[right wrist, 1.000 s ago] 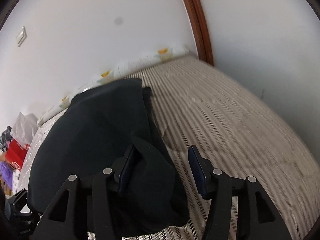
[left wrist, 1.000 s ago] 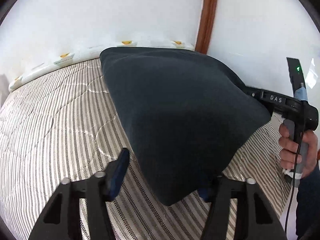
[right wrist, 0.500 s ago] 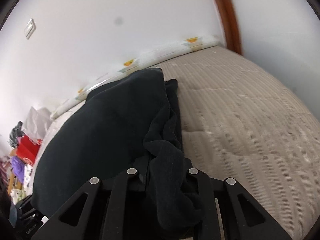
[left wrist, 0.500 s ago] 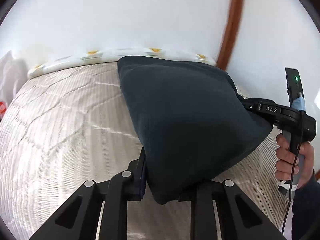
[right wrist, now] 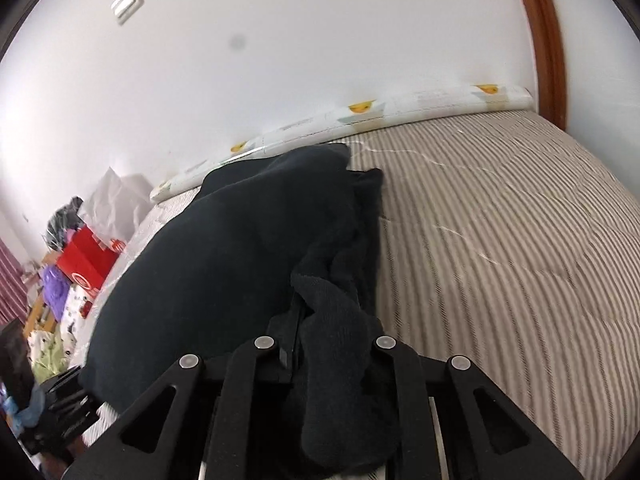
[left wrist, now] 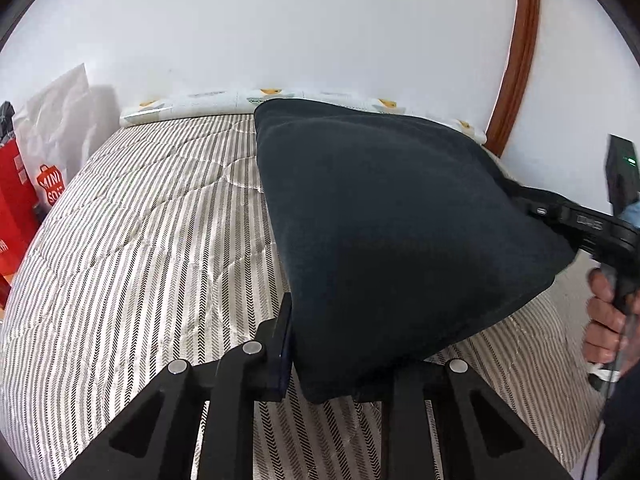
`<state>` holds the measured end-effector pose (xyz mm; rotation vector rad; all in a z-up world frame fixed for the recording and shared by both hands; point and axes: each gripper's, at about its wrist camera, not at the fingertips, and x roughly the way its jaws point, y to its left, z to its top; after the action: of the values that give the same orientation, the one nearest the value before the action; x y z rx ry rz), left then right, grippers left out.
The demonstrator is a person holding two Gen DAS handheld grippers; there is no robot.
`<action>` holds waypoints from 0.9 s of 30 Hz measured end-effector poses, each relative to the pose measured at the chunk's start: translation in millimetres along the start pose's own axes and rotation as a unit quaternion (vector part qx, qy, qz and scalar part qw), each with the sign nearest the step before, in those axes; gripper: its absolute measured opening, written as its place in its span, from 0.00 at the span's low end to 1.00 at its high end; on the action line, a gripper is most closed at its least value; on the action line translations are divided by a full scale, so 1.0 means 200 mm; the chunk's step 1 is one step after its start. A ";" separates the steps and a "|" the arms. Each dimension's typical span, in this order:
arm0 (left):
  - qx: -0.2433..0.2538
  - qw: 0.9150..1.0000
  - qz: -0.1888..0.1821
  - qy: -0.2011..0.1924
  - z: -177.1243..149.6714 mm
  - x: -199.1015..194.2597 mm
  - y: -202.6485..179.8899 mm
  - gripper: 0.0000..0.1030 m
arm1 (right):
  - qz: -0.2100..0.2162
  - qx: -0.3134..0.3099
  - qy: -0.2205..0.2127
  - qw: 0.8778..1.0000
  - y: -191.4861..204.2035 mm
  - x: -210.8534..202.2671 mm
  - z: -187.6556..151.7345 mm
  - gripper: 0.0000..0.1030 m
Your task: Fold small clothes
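Above a grey-and-white striped quilted mattress (left wrist: 132, 248), a dark navy fleece garment (left wrist: 392, 232) hangs stretched between the two claws, its far edge resting on the bed. The left gripper (left wrist: 320, 364) is clamped on the garment's near corner. The right gripper (right wrist: 332, 344) is pinched tight on a bunched fold of the same cloth. Along the white wall runs a white padded strip with yellow prints (right wrist: 420, 106). A red paper shopping bag (left wrist: 50, 186) stands beside the mattress.
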<state>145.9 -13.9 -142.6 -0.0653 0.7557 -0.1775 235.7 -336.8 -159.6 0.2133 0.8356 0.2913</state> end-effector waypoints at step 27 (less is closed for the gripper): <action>0.004 0.996 -0.067 -0.056 0.03 -0.27 0.00 0.46 | -0.092 -0.120 0.006 0.988 0.10 -0.20 -0.22 0.27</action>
<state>110.3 -3.1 -101.9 -0.1168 0.6390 -0.3030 173.2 -328.8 -153.8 -0.0912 0.8180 0.2182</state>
